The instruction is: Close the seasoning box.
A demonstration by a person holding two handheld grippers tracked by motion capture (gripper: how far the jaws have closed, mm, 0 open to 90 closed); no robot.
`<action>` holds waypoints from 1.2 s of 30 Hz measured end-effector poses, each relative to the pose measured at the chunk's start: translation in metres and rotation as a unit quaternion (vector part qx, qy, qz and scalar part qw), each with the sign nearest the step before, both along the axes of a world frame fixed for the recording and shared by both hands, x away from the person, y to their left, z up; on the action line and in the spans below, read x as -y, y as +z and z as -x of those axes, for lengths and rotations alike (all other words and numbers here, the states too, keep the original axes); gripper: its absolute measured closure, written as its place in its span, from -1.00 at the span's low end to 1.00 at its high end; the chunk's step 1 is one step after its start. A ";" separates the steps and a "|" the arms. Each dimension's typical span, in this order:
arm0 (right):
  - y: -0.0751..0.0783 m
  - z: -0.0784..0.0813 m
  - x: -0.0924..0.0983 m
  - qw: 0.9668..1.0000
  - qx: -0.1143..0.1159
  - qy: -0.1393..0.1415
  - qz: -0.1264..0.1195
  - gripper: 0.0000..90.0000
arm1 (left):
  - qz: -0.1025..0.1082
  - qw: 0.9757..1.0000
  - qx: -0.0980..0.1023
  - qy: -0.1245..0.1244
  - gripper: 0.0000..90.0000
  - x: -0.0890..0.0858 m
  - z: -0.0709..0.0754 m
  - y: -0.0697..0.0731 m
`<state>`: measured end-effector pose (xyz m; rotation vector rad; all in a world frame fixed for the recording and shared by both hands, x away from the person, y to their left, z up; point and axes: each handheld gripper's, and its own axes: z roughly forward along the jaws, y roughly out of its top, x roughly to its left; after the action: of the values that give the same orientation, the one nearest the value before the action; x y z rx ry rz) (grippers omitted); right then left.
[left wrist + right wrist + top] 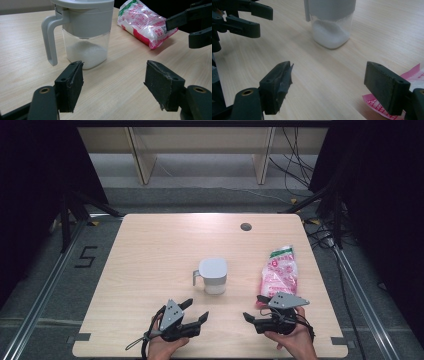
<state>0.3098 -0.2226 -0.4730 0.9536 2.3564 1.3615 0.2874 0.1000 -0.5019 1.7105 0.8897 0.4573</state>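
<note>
A grey-lidded jug (213,276) stands near the middle of the wooden table (150,250), just beyond and between the two grippers, touched by neither. The left gripper (196,311) rests near the table's near edge with its jaws spread wide and empty, pointing forward and to the right toward the jug's base. The right gripper (253,308) sits opposite, also spread wide and gripping nothing, its jaws aimed leftward toward the other gripper. A pink and white sealed bag (280,272) lies flat to the right of the jug, its near end just beside the right gripper. The jug has a clear lower body holding a low heap of white granules (87,53), a handle (49,40) on its left side, and its lid on. Each hand grips its tool from behind, near the table's front edge.
</note>
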 end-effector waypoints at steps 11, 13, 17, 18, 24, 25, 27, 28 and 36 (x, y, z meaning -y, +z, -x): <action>-0.006 0.008 0.002 1.000 0.000 0.012 0.012 -0.52 | -0.006 1.000 -0.001 -0.026 -0.38 0.005 0.009 0.001; -0.006 0.010 0.002 1.000 -0.001 0.008 0.012 -0.53 | -0.014 1.000 -0.004 -0.024 -0.39 0.006 0.009 0.001; -0.008 0.014 0.003 1.000 -0.004 0.011 0.015 -0.53 | -0.010 0.999 -0.007 -0.034 -0.40 0.010 0.010 -0.001; -0.009 0.016 0.002 1.000 -0.014 0.005 0.010 -0.54 | -0.009 0.999 -0.003 -0.036 -0.40 0.011 0.010 -0.001; -0.011 0.020 0.004 1.000 -0.012 0.009 0.016 -0.56 | -0.024 0.999 -0.004 -0.045 -0.40 0.010 0.010 -0.002; -0.012 0.020 0.004 1.000 -0.014 0.013 0.009 -0.56 | -0.023 0.999 -0.005 -0.045 -0.40 0.010 0.011 -0.002; -0.012 0.022 0.006 1.000 -0.010 0.008 0.017 -0.56 | -0.021 0.999 -0.009 -0.040 -0.40 0.011 0.012 -0.002; -0.012 0.023 0.006 1.000 -0.019 0.009 0.019 -0.56 | -0.022 0.999 -0.009 -0.039 -0.40 0.011 0.012 -0.002; -0.014 0.023 0.006 0.999 -0.019 0.018 0.025 -0.56 | -0.022 0.999 -0.007 -0.034 -0.40 0.008 0.011 -0.002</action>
<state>0.2871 -0.2285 -0.4873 0.9368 2.4350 1.3017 0.2761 0.0916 -0.5039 1.7804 0.8340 0.4219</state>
